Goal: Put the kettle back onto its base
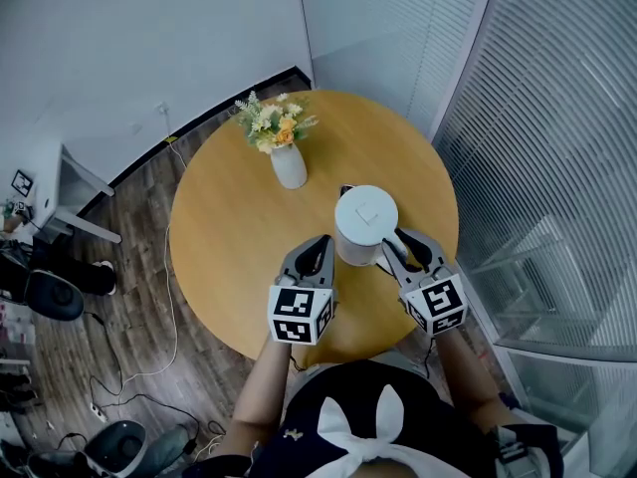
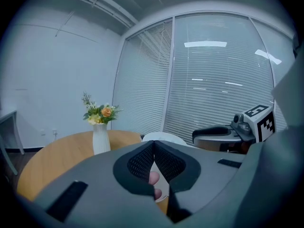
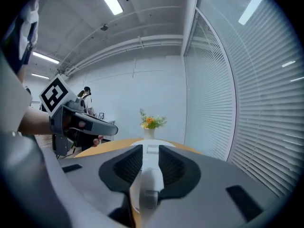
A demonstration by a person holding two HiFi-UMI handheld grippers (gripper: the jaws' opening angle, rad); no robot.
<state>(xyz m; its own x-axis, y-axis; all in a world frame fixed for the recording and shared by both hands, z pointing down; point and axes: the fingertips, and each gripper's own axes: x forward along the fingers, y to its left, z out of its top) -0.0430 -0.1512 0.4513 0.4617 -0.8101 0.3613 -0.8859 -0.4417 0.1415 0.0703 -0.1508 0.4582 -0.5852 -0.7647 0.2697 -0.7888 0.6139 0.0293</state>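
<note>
Now, the right claw (image 3: 151, 152) is pinched on the white handle (image 3: 150, 179) of the kettle (image 1: 365, 217), and the handle fills the gap between its two dark pads. The kettle's body therefore sits straight ahead of this claw, joined to it through the handle, with the flat lid just past the tips. The handle runs away from the claw along the line of the jaws, while the kettle's long axis stands upright, at right angles to the claw's reach. The left claw (image 1: 318, 245) is pressed together with nothing in it, its tips meeting in its own view. The kettle lies just ahead and to its right, near but not touching as far as the head view shows. So the right claw has the kettle, and the left is merely beside it.

The base is the doubtful part. Beyond the kettle, on the side away from both claws, a small dark edge (image 1: 344, 189) peeks out at the kettle's foot. It may be the base or its cord; I cannot tell which, nor whether the kettle stands on the worktop (image 1: 224, 237), on the base, or hangs a little above. In my judgement the base lies forward of the right claw, under or just past the kettle, so the kettle would go ahead and down, kept upright to seat flat. Farther out, ahead and left of both claws, stands a white vase of flowers (image 1: 289, 165), well apart from the kettle
</note>
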